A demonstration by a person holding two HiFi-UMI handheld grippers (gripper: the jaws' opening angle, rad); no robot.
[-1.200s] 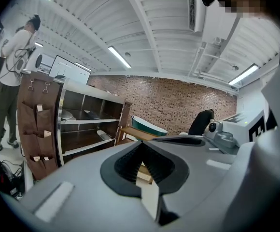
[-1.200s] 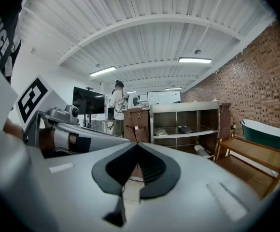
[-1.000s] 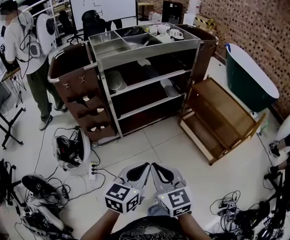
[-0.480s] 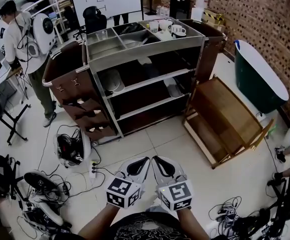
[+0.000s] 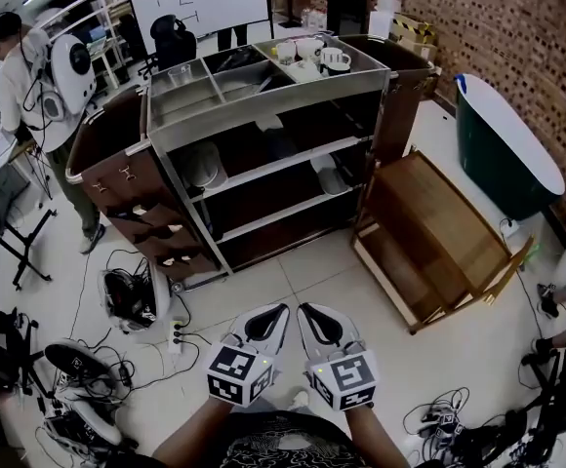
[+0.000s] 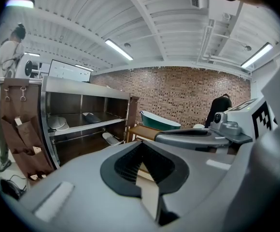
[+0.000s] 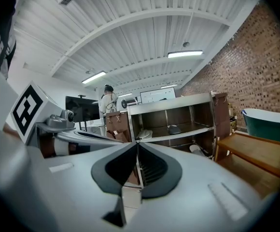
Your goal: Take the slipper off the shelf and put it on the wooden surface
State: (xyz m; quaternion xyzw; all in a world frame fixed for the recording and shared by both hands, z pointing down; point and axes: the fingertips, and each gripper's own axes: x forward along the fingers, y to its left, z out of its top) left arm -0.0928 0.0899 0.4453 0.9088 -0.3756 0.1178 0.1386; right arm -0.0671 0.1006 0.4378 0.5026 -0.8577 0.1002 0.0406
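Left gripper (image 5: 275, 318): grey two-jaw hand-held tool, jaws closed tip to tip with nothing between them, held low in front of the person.
Right gripper (image 5: 307, 318): matching grey tool just beside the left one, also closed and empty.
Steel cart (image 5: 263, 94): tall grey metal shelving trolley with brown side panels, well apart from both grippers across the pale tiled floor.
Wooden rack (image 5: 439, 213): low brown slatted stand just right of the cart, its top bare; it appears to be the wooden surface meant.
Pale slippers (image 5: 205, 164): lying on the cart's middle shelf, toward its left end.
Lower slipper (image 5: 332, 175): another pale one a shelf below, toward the right; which one is wanted cannot be told.
Progress: nothing taken yet. This looks like the approach, with reaching, gripping, carrying and setting down all left to do.
Hand pose: both forearms enter from the bottom edge, marker cubes uppermost, the two tools side by side and aimed toward the cart, tipped slightly down.
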